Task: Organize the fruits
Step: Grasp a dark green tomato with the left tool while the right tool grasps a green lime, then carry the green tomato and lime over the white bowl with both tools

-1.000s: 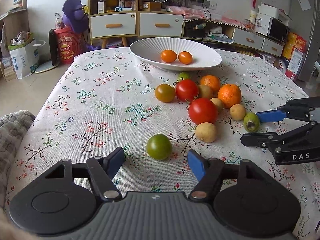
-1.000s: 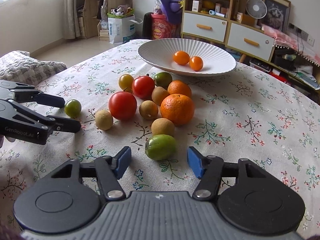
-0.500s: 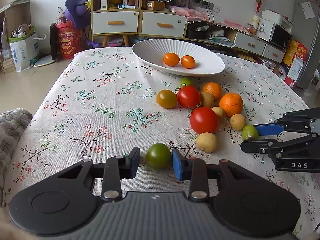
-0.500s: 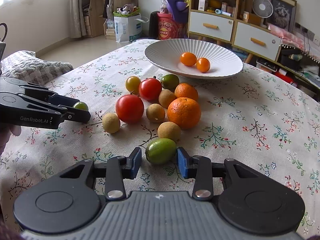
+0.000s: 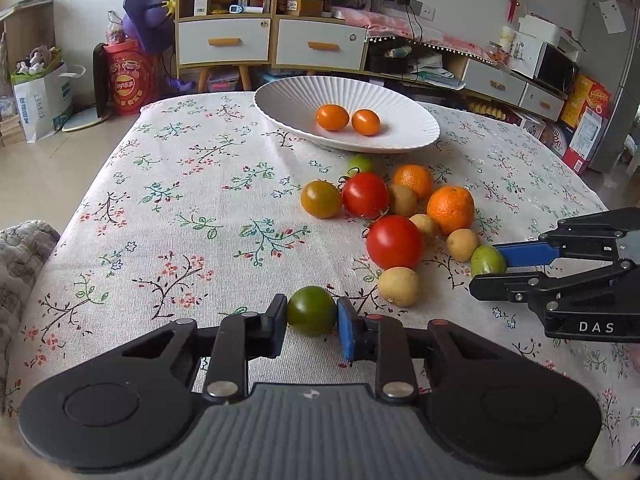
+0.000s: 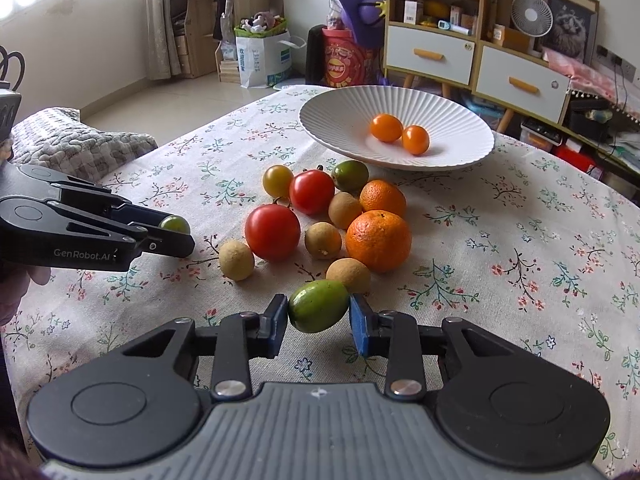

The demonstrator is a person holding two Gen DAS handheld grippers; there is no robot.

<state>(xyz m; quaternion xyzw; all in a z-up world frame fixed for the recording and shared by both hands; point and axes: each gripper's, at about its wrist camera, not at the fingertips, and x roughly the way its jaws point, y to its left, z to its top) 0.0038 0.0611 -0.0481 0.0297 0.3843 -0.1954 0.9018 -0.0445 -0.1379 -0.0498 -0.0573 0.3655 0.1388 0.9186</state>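
Observation:
My left gripper [image 5: 312,326] is shut on a dark green tomato [image 5: 311,311] at the near side of the flowered table; it also shows in the right wrist view [image 6: 174,224]. My right gripper [image 6: 319,320] is shut on a light green oval fruit [image 6: 318,305], which also shows in the left wrist view [image 5: 486,261]. A white ribbed bowl [image 5: 400,136] at the far side holds two small orange tomatoes [image 5: 332,117]. Between the bowl and the grippers lies a cluster of red tomatoes [image 5: 394,242], oranges [image 5: 450,209] and tan round fruits [image 5: 399,286].
The flowered tablecloth [image 5: 180,216] covers the table. A grey cushion [image 6: 76,144] lies off the table's left edge. Cabinets [image 5: 272,42] and room clutter stand beyond the far edge.
Both grippers moved forward and closed: the left one onto the dark green tomato, the right one onto the light green fruit. Both fruits were free on the cloth a second ago.

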